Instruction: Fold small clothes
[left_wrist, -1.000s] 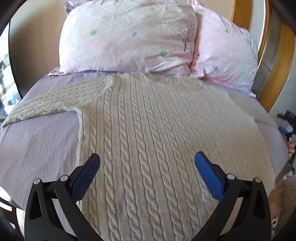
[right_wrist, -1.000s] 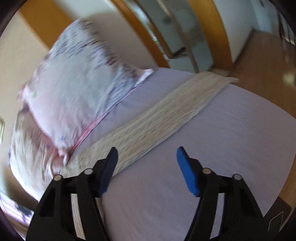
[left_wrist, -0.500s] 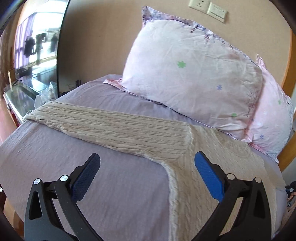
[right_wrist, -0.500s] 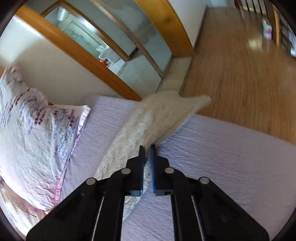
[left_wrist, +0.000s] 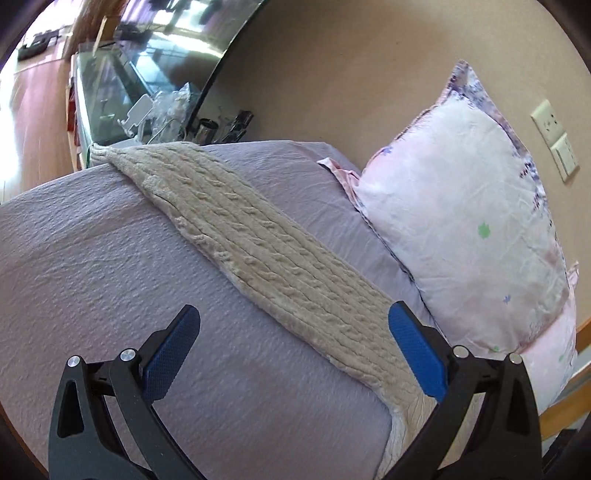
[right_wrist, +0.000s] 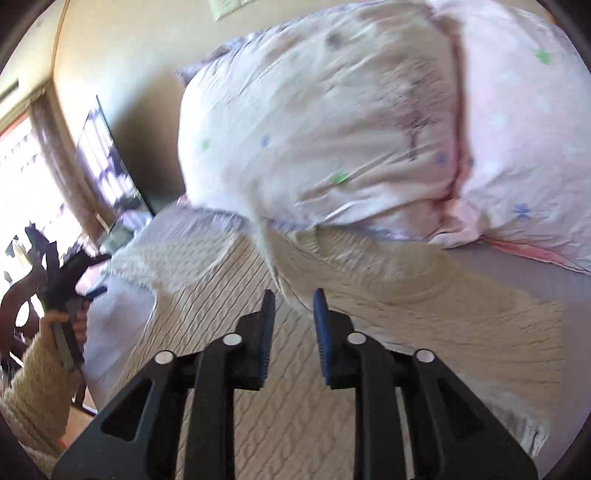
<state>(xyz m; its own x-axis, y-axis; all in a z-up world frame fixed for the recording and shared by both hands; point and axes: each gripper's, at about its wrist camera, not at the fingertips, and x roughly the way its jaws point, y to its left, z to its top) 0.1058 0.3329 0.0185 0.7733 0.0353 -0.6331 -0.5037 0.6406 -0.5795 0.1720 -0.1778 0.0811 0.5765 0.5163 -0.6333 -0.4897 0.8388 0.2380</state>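
Note:
A cream cable-knit sweater lies on a lilac bed. In the left wrist view its left sleeve (left_wrist: 258, 254) stretches flat toward the bed's far corner. My left gripper (left_wrist: 293, 349) is open and empty, hovering above the sleeve near the armpit. In the right wrist view my right gripper (right_wrist: 293, 306) is shut on the sweater's right sleeve (right_wrist: 369, 269), which is lifted and folded over the sweater body (right_wrist: 295, 424). The left gripper also shows in the right wrist view (right_wrist: 70, 295), held by a hand.
Two pink flowered pillows (left_wrist: 465, 221) (right_wrist: 332, 129) lean on the wall at the bed's head. A glass cabinet with clutter (left_wrist: 147, 107) stands beyond the bed's (left_wrist: 92, 277) far corner. Wall sockets (left_wrist: 554, 136) sit above the pillows.
My right gripper carried the pinched right sleeve from the bed's edge inward across the sweater body. My left gripper swung further left along the left sleeve, staying open.

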